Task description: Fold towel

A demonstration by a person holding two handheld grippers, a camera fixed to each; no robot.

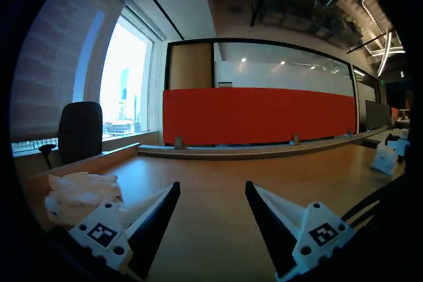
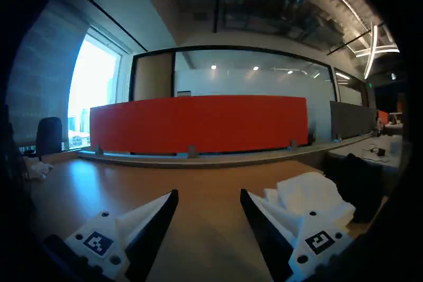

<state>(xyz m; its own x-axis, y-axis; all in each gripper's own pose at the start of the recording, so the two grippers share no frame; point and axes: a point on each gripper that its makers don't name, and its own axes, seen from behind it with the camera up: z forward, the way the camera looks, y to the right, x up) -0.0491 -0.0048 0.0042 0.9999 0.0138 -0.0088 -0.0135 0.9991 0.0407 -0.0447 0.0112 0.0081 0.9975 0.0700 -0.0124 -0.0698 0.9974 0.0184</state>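
Wooden tabletop (image 1: 222, 224) before a red partition (image 1: 259, 115): left gripper (image 1: 212, 184) and right gripper (image 2: 208, 192) hover with jaws apart, empty. A crumpled white towel (image 1: 79, 197) lies by the left gripper's left finger; stacked white cloths (image 2: 312, 192) lie beside the right gripper.

Red divider (image 1: 259, 115) (bright window (image 1: 124, 89) left)

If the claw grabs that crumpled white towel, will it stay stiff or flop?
Probably flop: the towel lies in a soft, crumpled heap, so most would likely dangle. It looks light, so pushing should bunch it rather than roll it across the table.
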